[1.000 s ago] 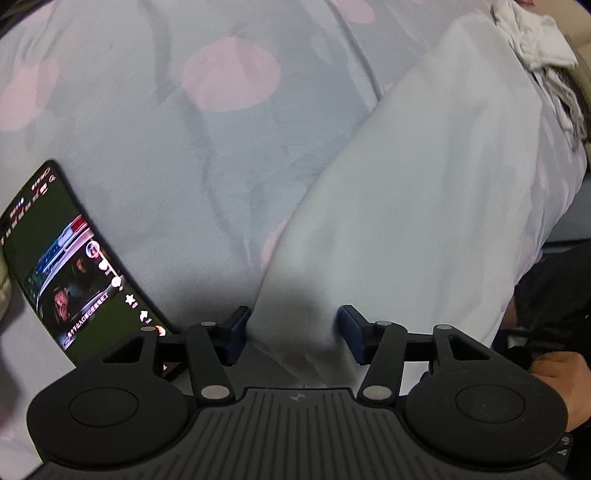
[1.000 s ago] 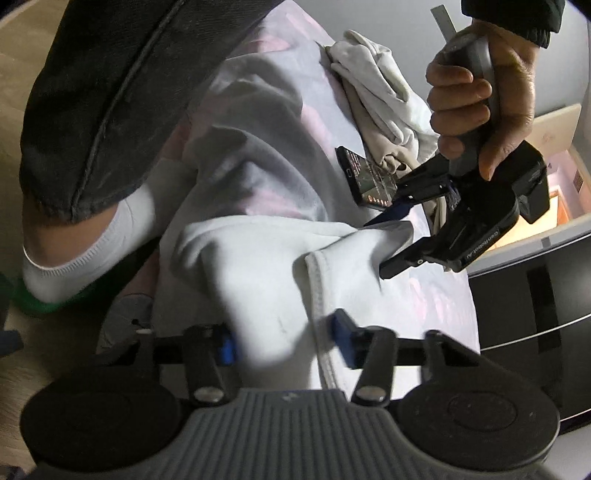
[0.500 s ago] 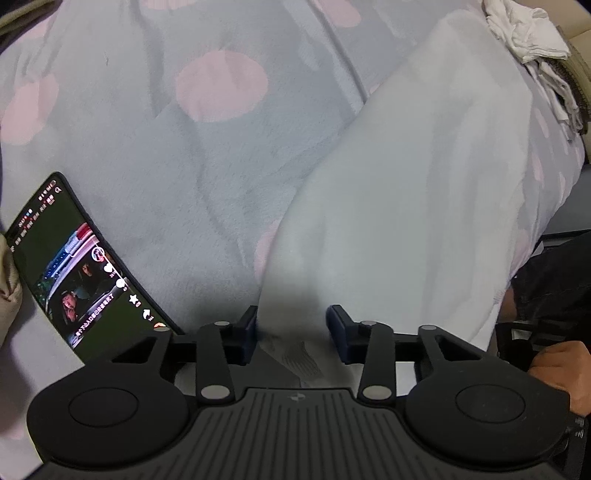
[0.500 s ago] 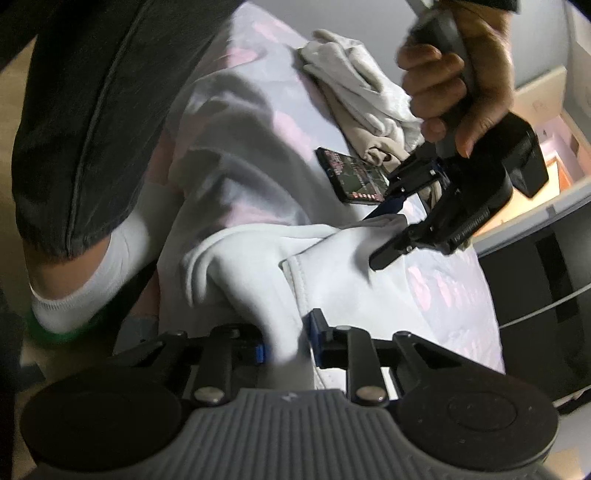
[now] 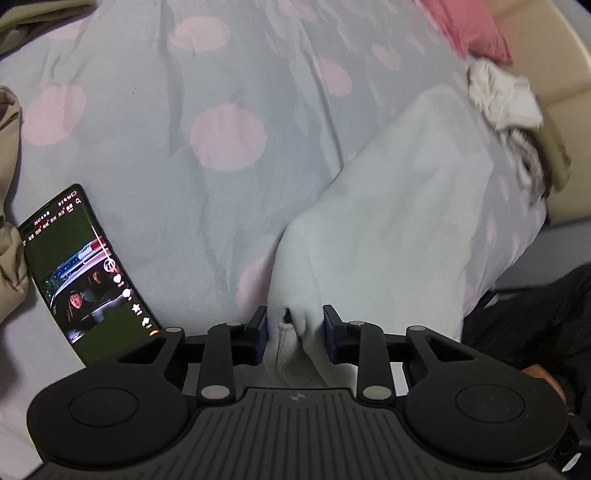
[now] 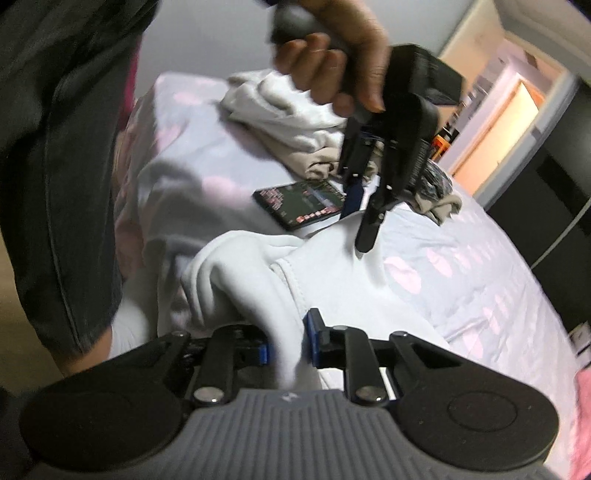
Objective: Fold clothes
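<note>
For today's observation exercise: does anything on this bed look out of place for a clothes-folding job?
Yes. A phone with its screen lit lies on the spotted bedspread, close beside the white garment that both grippers are pinching. It is no laundry, and sits where lifted or folded cloth could sweep or cover it.

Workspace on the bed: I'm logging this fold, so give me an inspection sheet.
Surface: grey bedspread with pink spots, rumpled.
Job's things: pale white garment, bunched, gripped at two places.
Clutter: lit black smartphone; crumpled white and beige clothes pile; pink fabric.
Grippers: left gripper closing on a ribbed cuff; right gripper pinching a fold.
Cables: nothing seen.
Surroundings: person's dark trouser leg; lit doorway.
</note>
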`<state>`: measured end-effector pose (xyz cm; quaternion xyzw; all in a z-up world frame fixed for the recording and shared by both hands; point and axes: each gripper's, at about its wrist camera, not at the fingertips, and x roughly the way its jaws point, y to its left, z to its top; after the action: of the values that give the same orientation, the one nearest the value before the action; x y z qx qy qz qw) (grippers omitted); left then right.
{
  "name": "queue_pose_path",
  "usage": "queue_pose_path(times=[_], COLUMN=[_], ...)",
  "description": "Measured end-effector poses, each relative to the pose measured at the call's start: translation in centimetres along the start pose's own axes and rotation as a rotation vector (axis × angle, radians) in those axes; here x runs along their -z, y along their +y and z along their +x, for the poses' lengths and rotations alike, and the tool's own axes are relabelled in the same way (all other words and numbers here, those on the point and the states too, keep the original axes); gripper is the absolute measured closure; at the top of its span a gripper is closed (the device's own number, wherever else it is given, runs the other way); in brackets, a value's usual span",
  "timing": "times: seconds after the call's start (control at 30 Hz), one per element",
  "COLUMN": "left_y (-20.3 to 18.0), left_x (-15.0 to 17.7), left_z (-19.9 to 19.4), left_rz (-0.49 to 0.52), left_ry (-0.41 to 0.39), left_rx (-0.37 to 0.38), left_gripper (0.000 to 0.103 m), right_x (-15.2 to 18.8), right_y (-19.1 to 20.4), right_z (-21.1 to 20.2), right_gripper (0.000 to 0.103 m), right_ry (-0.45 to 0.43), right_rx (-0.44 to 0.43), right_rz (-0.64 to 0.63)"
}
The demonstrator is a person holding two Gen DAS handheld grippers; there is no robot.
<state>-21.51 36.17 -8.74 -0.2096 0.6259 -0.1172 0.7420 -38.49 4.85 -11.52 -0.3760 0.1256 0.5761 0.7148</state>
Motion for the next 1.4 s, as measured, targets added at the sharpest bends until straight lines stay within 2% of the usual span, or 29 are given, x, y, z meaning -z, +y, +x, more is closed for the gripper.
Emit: queue_pose_path(times=[0.2,0.43,0.7,0.9,0.97,1.17,1.4], left_y=[-2.2,-4.2,-6.1,-8.6,-9.6,-12.9,-17.7], left_x=[-1.9,-4.9,-8.4,-11.4,-12.6,-16.7,-20.0], left_z=[-0.6,-0.4,1.0,2.0,2.5,4.6,6.6], left_rz=[-0.043,-0.066,-0.105,-0.111,-0.105,-0.099,-0.040], left_ry=[-0.084,-0.126,-0.149,-0.160,-0.158,-0.168,-0.239], left_rx=[0.062,0.111,0.206,0.245,0.258,0.293,0.302], left_gripper=[0.077,0.077,0.078,0.079,0.084,0.084,0.084], right_x=[-0.6,0.4,3.8,6.3,7.1,12.3,22.2], right_y=[-4.8,-10.7,-16.7,-20.4,-21.4,-25.7,-30.5], right_z=[-2.0,-3.7,-5.7,-7.1,-7.5,-9.2,-7.9], right_gripper=[0.081,0.082,0.082,0.082,0.082,0.083,0.085], right_ry=[-0.055,-0.099,-0.133,-0.162,-0.174,-0.250,-0.360], right_rx=[-0.027,-0.064,-0.144,-0.164,-0.175,-0.184,-0.142], right_rz=[0.209,0.447,0.773,0.954,1.003,1.241,1.615])
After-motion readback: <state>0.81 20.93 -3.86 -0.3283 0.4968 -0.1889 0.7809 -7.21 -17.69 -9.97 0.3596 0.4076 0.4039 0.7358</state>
